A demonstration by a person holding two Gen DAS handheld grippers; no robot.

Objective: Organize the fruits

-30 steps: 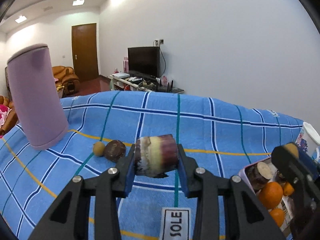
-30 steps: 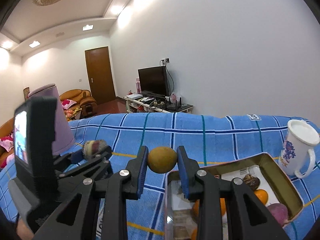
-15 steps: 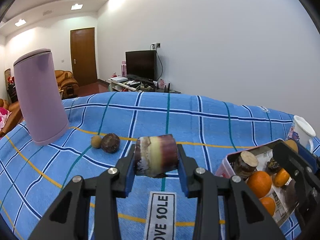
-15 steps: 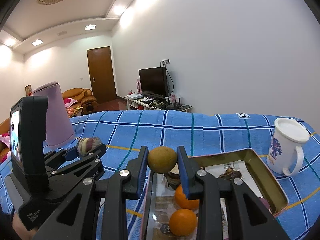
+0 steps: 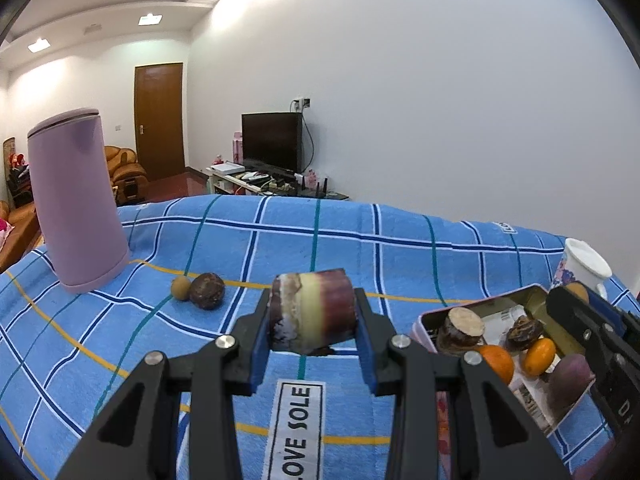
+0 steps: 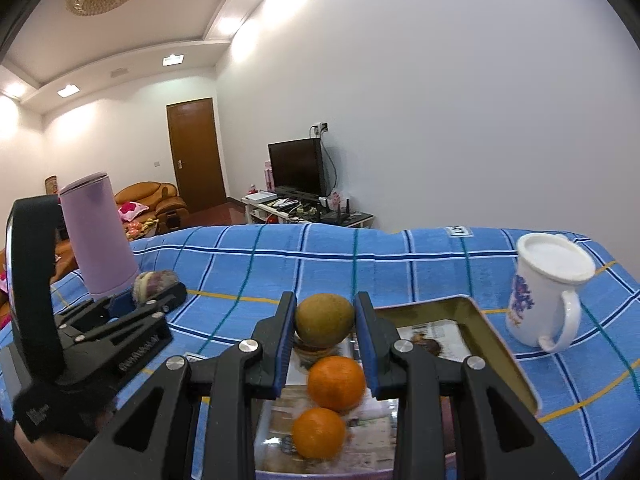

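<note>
My left gripper is shut on a short purple-and-cream sugarcane piece, held above the blue checked cloth left of the tin tray. My right gripper is shut on a round yellow-green fruit, hovering over the tin tray. In the tray lie two oranges, a cane piece, a dark fruit and a purple fruit. A small tan fruit and a dark brown fruit rest on the cloth. In the right wrist view the left gripper shows at left.
A tall lilac canister stands at the cloth's far left. A white mug with a lid stands right of the tray. A "LOVE SOLE" label lies on the cloth. Behind the table are a TV stand, a sofa and a door.
Both grippers have shifted right with their fruits. The right gripper now hangs over the tray's oranges, and more of the tray shows in the left wrist view.
</note>
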